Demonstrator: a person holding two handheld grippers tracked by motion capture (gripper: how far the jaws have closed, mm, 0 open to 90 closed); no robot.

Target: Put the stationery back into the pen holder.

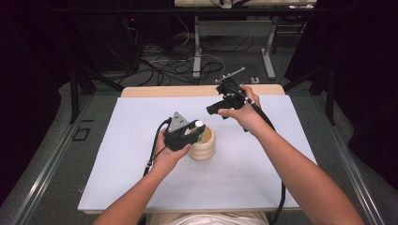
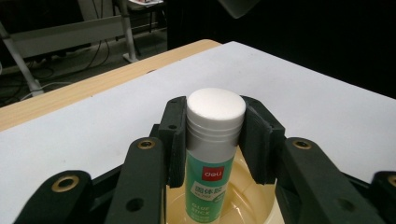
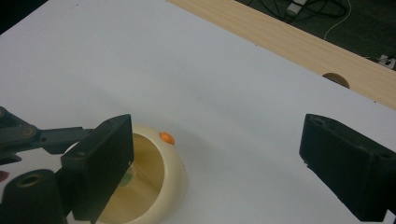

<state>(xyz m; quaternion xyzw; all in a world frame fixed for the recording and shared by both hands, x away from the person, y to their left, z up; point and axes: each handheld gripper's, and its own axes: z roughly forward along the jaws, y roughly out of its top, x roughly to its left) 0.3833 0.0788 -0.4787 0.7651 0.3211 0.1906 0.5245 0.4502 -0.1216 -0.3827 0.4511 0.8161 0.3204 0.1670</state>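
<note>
My left gripper [image 2: 215,135] clenched on upright glue stick [image 2: 212,154], its base inside cream ribbed cup [image 1: 202,144] near the desk [image 1: 117,140] centre, my right gripper [image 3: 224,163] released, jaws wide, raised toward the far edge.

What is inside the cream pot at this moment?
A glue stick stands in the cream pot, its white cap above the rim, clamped by the left gripper. The stick's lower end and the pot's bottom are covered, so anything else there cannot be seen.
</note>
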